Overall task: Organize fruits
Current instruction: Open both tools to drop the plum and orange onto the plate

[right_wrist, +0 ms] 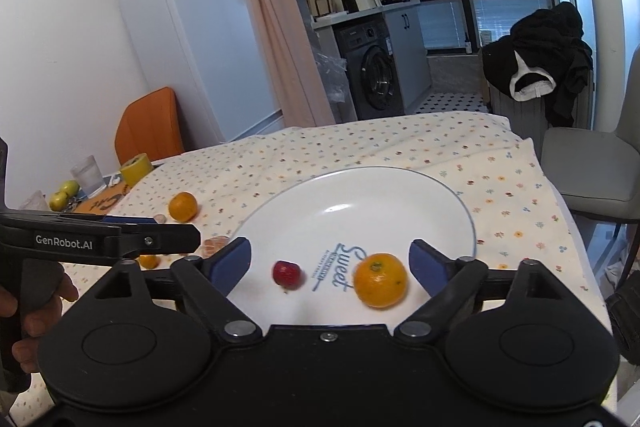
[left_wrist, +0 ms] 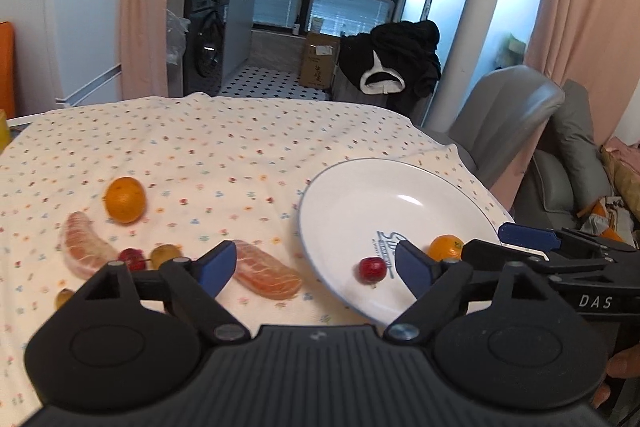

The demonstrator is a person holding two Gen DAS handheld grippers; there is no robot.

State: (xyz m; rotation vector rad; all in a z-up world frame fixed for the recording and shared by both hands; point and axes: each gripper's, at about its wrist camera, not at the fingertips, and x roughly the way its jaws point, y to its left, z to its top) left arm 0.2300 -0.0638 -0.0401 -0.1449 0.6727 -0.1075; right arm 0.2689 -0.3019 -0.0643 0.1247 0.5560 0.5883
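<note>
A white plate (left_wrist: 348,195) (right_wrist: 360,195) on the flowered cloth holds a small red fruit (left_wrist: 373,269) (right_wrist: 287,274) and an orange (left_wrist: 445,247) (right_wrist: 380,280). My left gripper (left_wrist: 316,267) is open over the plate's left rim, with a peeled citrus segment (left_wrist: 268,274) just left of the gap. My right gripper (right_wrist: 330,261) is open above the plate, red fruit and orange between its fingers but untouched. On the cloth lie another orange (left_wrist: 125,199) (right_wrist: 183,205), a second peeled segment (left_wrist: 82,247), a red fruit (left_wrist: 132,258) and small yellow-green fruits (left_wrist: 164,254).
A grey chair (left_wrist: 508,123) (right_wrist: 592,163) stands past the table's right edge. At the table's far left are a glass (right_wrist: 87,174), a yellow tape roll (right_wrist: 135,166) and green fruits (right_wrist: 64,192). A hand (right_wrist: 36,311) holds the left gripper's handle.
</note>
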